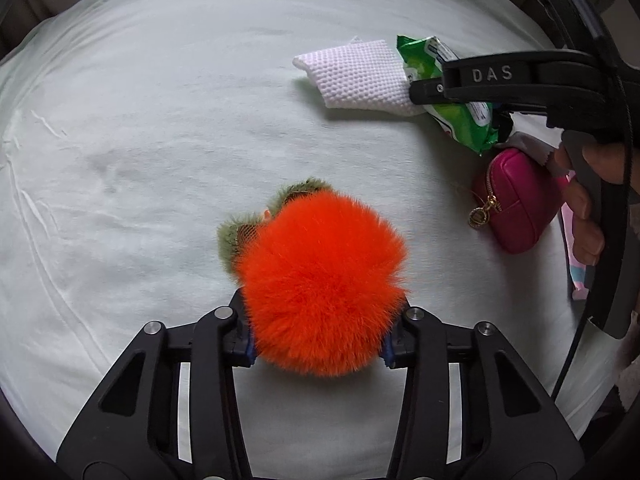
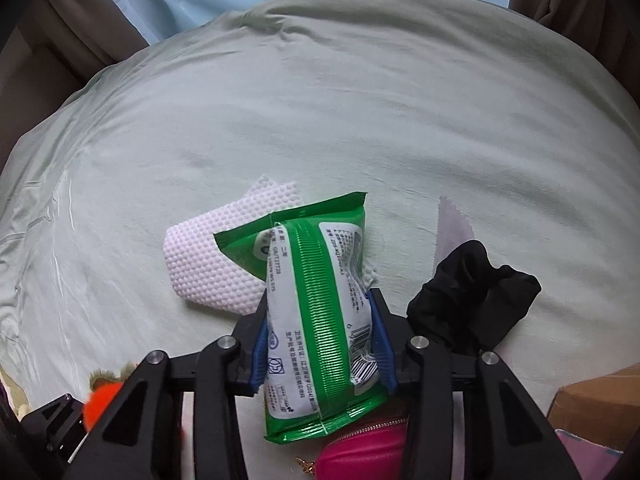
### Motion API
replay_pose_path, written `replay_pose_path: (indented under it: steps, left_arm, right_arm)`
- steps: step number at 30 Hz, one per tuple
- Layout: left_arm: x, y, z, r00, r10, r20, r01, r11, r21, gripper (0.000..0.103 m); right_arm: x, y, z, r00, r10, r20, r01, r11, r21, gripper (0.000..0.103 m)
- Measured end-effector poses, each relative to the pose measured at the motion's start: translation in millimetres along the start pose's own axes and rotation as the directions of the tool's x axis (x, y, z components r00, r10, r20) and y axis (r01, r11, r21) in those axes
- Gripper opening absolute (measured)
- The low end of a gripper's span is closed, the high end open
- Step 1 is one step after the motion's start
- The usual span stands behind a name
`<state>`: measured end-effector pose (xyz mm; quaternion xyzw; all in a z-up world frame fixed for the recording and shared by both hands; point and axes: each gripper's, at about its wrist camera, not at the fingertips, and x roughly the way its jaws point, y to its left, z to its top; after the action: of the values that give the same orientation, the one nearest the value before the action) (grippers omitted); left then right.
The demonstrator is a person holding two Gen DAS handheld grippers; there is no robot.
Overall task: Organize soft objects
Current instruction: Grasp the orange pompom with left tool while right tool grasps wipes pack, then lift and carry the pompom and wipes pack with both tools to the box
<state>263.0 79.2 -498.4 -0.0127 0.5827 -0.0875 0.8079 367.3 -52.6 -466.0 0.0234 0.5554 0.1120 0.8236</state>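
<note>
Left tool (image 1: 316, 340) first: we have its jaws closed on the orange pompom (image 1: 320, 280), pinched at the near side of the ball, with its green furry leaves (image 1: 244, 232) pointing away over the bed sheet (image 1: 140, 140). We judge it very light and squashy; the fur slides, so the hold should sit deep across the ball's core, not on the hair tips. Moving right, the white dimpled cloth (image 1: 356, 76) lies flat on the sheet, limp, best pinched at an edge. Partly over it is the green wipes pack (image 2: 320, 320), which our right tool (image 2: 320, 344) grips across its middle; the film looks slick and the pack pliable, so a firm mid-body squeeze suits it. Nearest us lies the pink zip pouch (image 1: 516, 200), and right of the pack a crumpled black cloth (image 2: 472, 296).
</note>
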Motion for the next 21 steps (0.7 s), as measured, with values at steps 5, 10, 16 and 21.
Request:
replay_pose_path:
  steps: [5, 10, 16, 21]
  left_arm:
    - [-2, 2, 3, 1.0, 0.011, 0.02, -0.011, 1.0, -0.005, 0.037]
    - [-15, 8, 5, 0.999, 0.025, 0.046, -0.024, 1.0, -0.012, 0.037]
    - [-51, 13, 6, 0.994, 0.045, 0.096, -0.045, 0.999, -0.01, 0.037]
    - [-90, 18, 0, 0.988, 0.048, 0.148, -0.048, 0.999, -0.003, 0.037]
  right_arm:
    - [-5, 2, -4, 1.0, 0.01, 0.01, -0.01, 1.0, 0.006, 0.038]
    - [-20, 6, -9, 0.999, 0.02, 0.029, -0.02, 1.0, 0.005, 0.037]
    - [-53, 16, -15, 0.998, 0.03, 0.061, -0.03, 1.0, -0.001, 0.037]
    - [-92, 28, -21, 0.994, 0.024, 0.105, -0.024, 1.0, -0.006, 0.037]
